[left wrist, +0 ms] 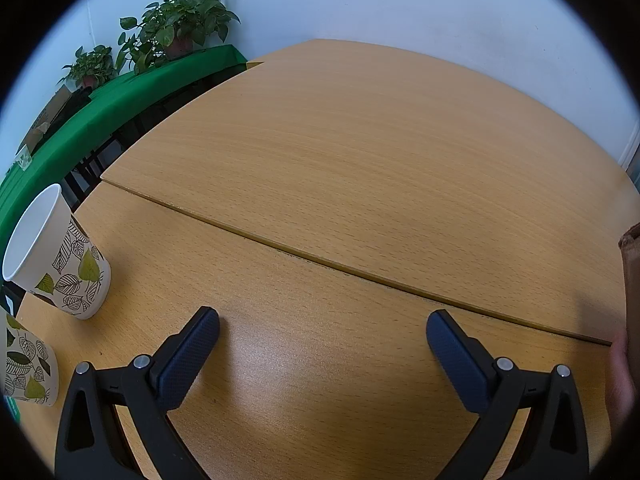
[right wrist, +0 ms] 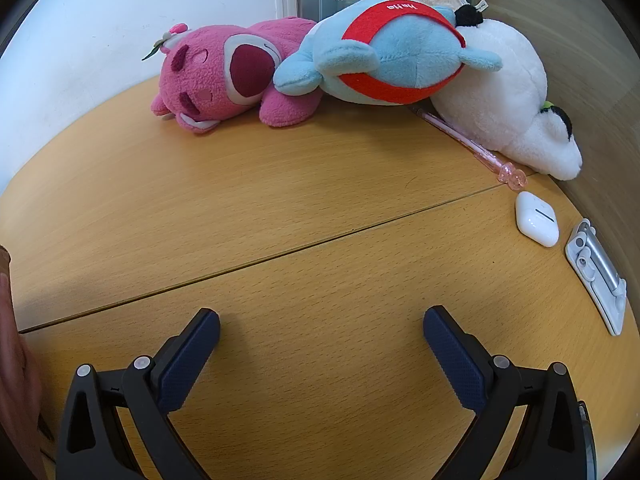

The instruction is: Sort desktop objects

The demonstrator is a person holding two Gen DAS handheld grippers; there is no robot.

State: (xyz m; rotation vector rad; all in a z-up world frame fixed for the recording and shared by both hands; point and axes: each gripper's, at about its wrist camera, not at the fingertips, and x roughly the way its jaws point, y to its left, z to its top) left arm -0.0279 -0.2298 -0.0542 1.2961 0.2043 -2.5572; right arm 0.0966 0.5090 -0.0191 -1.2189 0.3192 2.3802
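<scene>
Both grippers, left [left wrist: 322,330] and right [right wrist: 321,328], spread wide, empty. I'd send the right to the earbud case [right wrist: 537,219] first, squaring the jaws across its short side.

left gripper [left wrist: 322,330] jaws spread over wooden table [left wrist: 360,168], leaf-print cup [left wrist: 60,256] beside.

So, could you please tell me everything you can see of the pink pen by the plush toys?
The pink pen is slim and translucent, seemingly plastic, with a small figure-shaped topper at its near end. It lies flat on the wooden table, running diagonally. Its far end slips under the blue plush, and its shaft runs along the white plush, apparently touching it. The topper stops just short of the white earbud case.
</scene>
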